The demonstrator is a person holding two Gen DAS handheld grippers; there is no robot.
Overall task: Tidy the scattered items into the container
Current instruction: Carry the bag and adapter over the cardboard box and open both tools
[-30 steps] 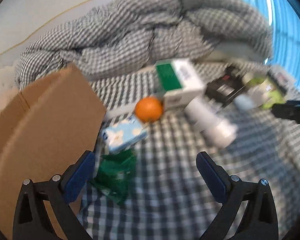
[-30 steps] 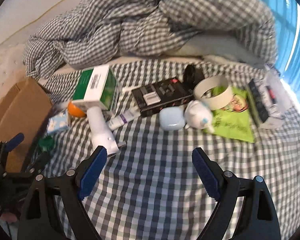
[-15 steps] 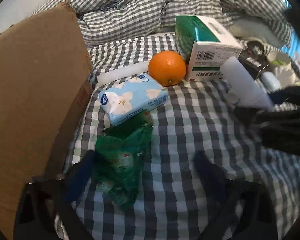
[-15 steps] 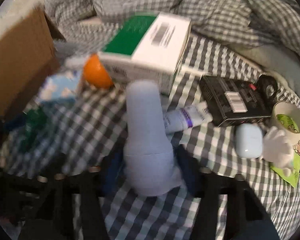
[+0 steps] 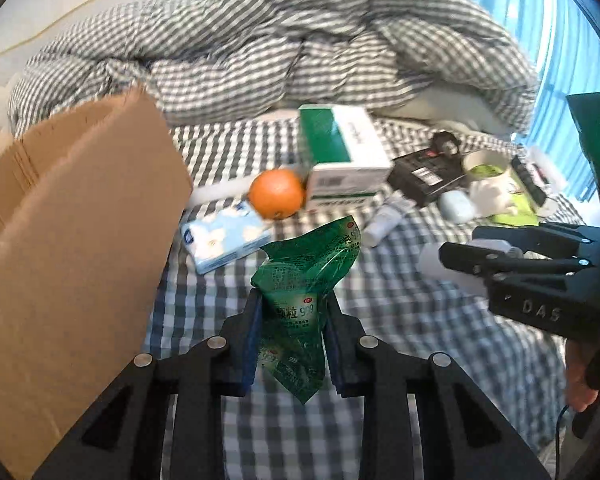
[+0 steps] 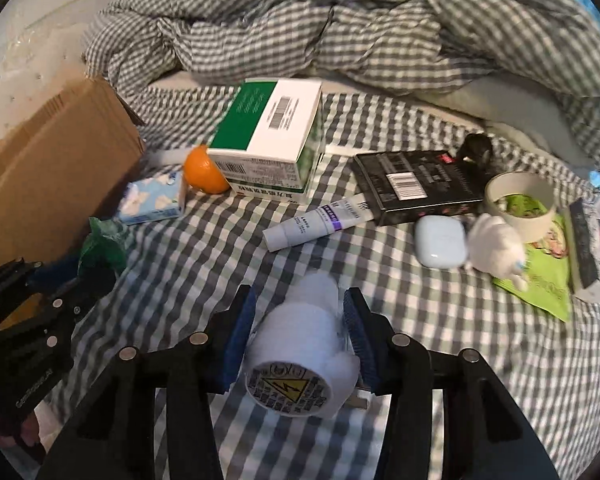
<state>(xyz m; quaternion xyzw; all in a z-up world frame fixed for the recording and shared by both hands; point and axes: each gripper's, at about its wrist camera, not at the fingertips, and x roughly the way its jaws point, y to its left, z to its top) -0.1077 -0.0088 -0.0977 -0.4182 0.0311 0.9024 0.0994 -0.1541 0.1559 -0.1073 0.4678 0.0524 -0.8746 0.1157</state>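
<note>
Left wrist: the left gripper (image 5: 292, 320), jaws just closed, pinches a green sachet (image 5: 304, 280) — the cardboard box (image 5: 72, 216) sits just leftward.

Right wrist: the right gripper (image 6: 296, 320) clamps a white appliance (image 6: 300, 348) lengthwise — the box (image 6: 56, 168) lies far left.

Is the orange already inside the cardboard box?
No, the orange sits on the checked bedsheet against the green and white carton, outside the cardboard box.
</note>
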